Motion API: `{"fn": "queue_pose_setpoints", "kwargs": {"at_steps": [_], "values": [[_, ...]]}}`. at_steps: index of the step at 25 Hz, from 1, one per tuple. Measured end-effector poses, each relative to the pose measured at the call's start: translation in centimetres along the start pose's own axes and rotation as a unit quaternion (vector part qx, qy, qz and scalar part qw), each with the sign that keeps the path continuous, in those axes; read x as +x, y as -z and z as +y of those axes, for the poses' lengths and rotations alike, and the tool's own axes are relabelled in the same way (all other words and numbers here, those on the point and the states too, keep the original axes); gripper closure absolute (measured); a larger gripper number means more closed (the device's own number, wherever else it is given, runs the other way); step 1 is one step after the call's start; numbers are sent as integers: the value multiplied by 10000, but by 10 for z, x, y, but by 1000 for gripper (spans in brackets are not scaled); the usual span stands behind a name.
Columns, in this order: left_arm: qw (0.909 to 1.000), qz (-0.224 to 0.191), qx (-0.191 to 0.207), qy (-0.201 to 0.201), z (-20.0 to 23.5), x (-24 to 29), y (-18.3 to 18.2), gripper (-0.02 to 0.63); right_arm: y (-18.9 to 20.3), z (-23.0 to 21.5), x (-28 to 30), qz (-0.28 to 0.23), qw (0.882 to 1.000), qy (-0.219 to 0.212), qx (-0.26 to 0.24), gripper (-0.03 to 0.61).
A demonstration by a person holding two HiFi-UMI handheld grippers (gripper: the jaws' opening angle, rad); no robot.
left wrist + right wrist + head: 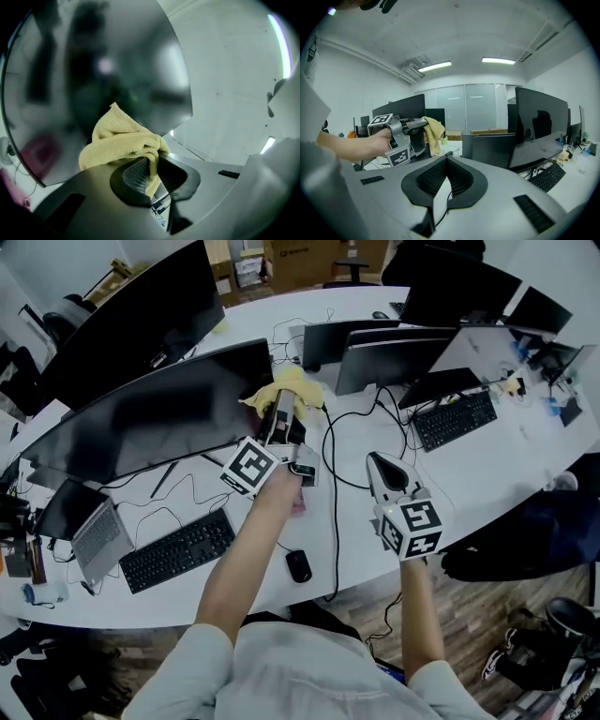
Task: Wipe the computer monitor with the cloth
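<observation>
The big curved monitor [150, 423] stands dark on the white desk [487, 474], and its screen [93, 70] fills the left gripper view. My left gripper [281, 409] is shut on a yellow cloth [289, 386], held against the monitor's right edge. Close up, the cloth [122, 140] bunches over the left gripper [152, 164] and touches the screen. My right gripper [380, 463] hovers over the desk to the right, apart from the monitor. In its own view the right gripper [447, 158] is shut on nothing and faces the left gripper [412, 125] and the cloth [435, 129].
A black keyboard [178, 549], a mouse [298, 565] and a small laptop [98, 540] lie near the front edge. Cables [333, 484] trail across the desk. More monitors [394, 357] and a second keyboard [455, 418] stand at the right; another large screen [131, 320] is behind.
</observation>
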State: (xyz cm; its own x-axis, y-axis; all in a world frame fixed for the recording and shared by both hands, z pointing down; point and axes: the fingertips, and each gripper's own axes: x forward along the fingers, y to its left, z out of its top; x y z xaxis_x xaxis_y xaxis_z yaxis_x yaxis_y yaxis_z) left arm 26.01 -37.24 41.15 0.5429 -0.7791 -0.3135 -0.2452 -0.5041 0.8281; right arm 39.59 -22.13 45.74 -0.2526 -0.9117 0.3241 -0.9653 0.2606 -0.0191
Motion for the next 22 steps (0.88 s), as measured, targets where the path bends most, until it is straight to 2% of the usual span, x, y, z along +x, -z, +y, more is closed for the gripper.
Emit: {"fn": "queue_pose_setpoints", "kwargs": {"at_steps": [6, 13, 16, 17, 18, 19, 21, 22], "values": [[9983, -260, 125, 506, -60, 14, -33, 563, -33, 6, -13, -142, 9998, 7, -113, 551], [9948, -546, 57, 852, -110, 20, -63, 563, -69, 12, -25, -307, 9993, -47, -218, 551], [9948, -312, -38, 971, -125, 18, -64, 563, -80, 17, -29, -377, 9990, -82, -241, 551], [9945, -79, 244, 1013, -132, 18, -63, 563, -83, 18, -29, -404, 9988, -91, -243, 551], [9913, 181, 759, 1063, -141, 17, -63, 563, -86, 20, -29, -429, 9987, -105, -244, 551], [9838, 410, 1362, 1094, -149, 15, -63, 563, -88, 23, -29, -452, 9986, -126, -247, 551], [9593, 727, 2515, 1054, -162, 12, -68, 563, -90, 31, -26, -473, 9983, -191, -272, 551], [9420, 860, 3092, 981, -166, 12, -71, 563, -91, 36, -24, -478, 9982, -231, -289, 551]]}}
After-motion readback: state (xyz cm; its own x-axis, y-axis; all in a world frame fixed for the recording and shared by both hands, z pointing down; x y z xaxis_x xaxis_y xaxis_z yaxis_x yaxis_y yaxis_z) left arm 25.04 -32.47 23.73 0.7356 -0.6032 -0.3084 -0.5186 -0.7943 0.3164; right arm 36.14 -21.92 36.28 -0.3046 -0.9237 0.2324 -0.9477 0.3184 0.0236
